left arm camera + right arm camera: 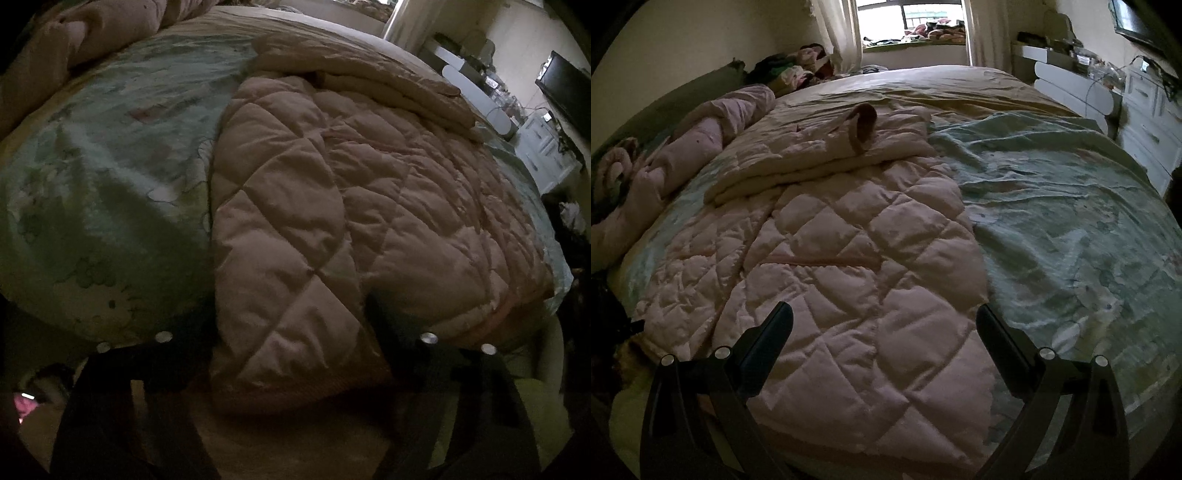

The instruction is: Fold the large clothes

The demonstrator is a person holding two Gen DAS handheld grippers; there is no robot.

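Note:
A large pink quilted coat [849,258] lies spread on the bed, its hem toward me and its sleeves folded across the top. It also shows in the left wrist view [332,206]. My right gripper [884,317] is open, its fingers [772,332] straddling the coat's near hem just above the fabric. My left gripper [288,332] is open and in deep shadow, with the coat's lower edge hanging over the bed edge between its fingers [391,325].
A green floral bedsheet [1071,221] covers the bed. A rolled pink blanket [701,140] lies along the left side. White drawers [1152,122] stand to the right. A window [916,22] is at the far end.

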